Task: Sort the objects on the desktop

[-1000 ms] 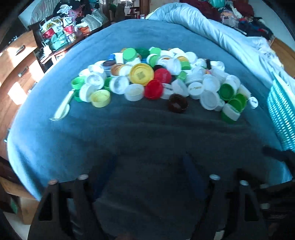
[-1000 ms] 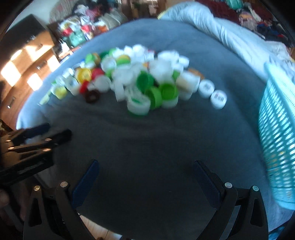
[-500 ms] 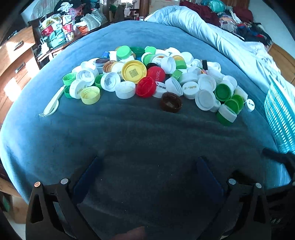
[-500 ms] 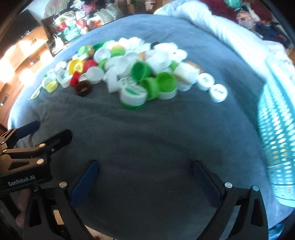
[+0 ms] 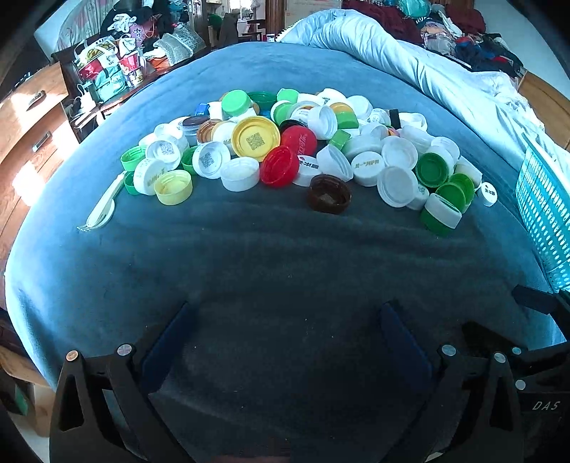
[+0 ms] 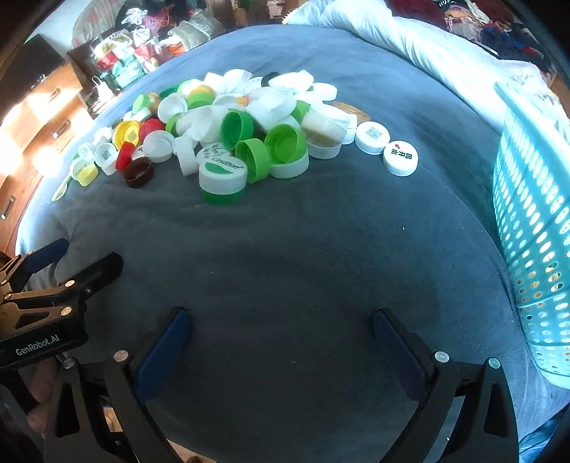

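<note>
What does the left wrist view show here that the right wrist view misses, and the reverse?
Left wrist only: a dark maroon heap beyond the pale duvet. Right wrist only: the left claw seen from its side, open, and the turquoise basket at full height. Both: the bottle-cap pile, the brown cap and the blue blanket.

A loose heap of plastic bottle caps [image 5: 302, 149] — white, green, red, yellow — lies on the blue blanket [image 5: 249, 267]. A brown cap [image 5: 329, 194] sits open side up at the heap's near edge. The turquoise perforated basket [image 6: 530, 220] stands right of the heap — contents perhaps yellowish, unclear.
</note>
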### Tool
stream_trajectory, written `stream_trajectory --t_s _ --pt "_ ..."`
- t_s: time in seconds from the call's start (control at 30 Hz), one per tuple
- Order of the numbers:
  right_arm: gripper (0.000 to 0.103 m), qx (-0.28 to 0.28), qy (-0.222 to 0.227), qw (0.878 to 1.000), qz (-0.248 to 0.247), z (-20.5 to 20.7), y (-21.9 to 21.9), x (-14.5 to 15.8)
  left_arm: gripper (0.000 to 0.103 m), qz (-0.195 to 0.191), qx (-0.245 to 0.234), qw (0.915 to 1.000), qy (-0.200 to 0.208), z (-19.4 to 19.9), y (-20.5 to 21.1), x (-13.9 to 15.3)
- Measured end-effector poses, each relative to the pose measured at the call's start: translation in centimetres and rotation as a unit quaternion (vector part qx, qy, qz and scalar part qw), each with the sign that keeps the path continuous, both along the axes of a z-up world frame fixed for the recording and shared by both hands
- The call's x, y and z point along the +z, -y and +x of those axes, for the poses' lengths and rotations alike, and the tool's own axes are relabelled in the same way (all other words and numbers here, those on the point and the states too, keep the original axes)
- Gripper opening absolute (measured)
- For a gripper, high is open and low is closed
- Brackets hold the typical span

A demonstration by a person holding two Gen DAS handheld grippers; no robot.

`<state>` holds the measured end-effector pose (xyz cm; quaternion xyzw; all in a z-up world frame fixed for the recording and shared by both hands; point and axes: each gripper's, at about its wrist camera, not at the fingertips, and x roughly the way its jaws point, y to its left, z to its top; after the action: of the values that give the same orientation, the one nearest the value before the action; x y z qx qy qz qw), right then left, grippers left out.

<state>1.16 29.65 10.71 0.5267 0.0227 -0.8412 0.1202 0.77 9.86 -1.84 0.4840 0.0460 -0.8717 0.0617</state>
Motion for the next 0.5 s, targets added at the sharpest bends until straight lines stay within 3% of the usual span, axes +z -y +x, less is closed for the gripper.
stream_trajectory --t_s 0.5 --pt "0.103 0.002 -0.001 1.000 0.000 -0.07 -0.11 -0.14 0.102 0.005 -0.005 1.0000 0.002 -0.15 0.16 0.00"
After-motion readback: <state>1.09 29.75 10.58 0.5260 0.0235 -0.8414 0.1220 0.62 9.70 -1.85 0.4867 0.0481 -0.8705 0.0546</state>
